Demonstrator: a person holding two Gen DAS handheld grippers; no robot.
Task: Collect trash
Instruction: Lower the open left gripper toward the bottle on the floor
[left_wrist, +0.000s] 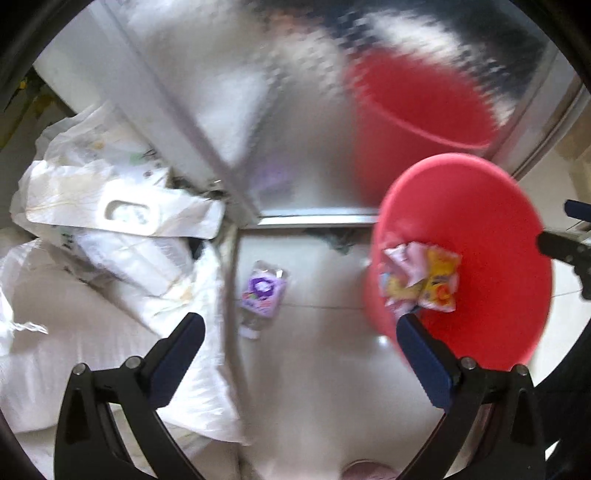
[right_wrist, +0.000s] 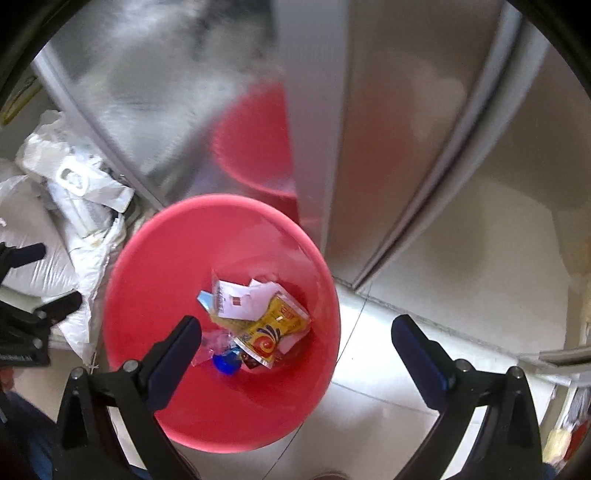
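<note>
In the left wrist view, we start at the left edge, where a heap of white plastic bags (left_wrist: 103, 229) fills the middle left of the frame against a brushed metal panel (left_wrist: 207, 92). At lower centre we hold the left gripper (left_wrist: 301, 328) with its jaws spread fully wide and nothing between the pads; it points steeply down at the pale tiled floor (left_wrist: 325, 376). Just above the gap between the jaws, a purple wrapper (left_wrist: 260, 295) lies flat on the floor, apart from both fingers. At right of centre stands the red bin (left_wrist: 491, 258), with crumpled wrappers visible inside it; its red reflection shows in the metal panel at upper right. In the right wrist view, the same bags (right_wrist: 74, 206) sit at middle left, and the tips of the left gripper (right_wrist: 55, 278) enter from the left edge. The red bin (right_wrist: 155, 258) occupies the centre, holding a white paper scrap (right_wrist: 240, 299), a yellow wrapper (right_wrist: 273, 328) and a blue cap (right_wrist: 225, 363) at its bottom. At lower centre we hold the right gripper (right_wrist: 297, 328) above the bin's right rim, jaws fully apart and empty: its left finger lies over the bin opening, its right finger over the floor (right_wrist: 461, 288).
</note>
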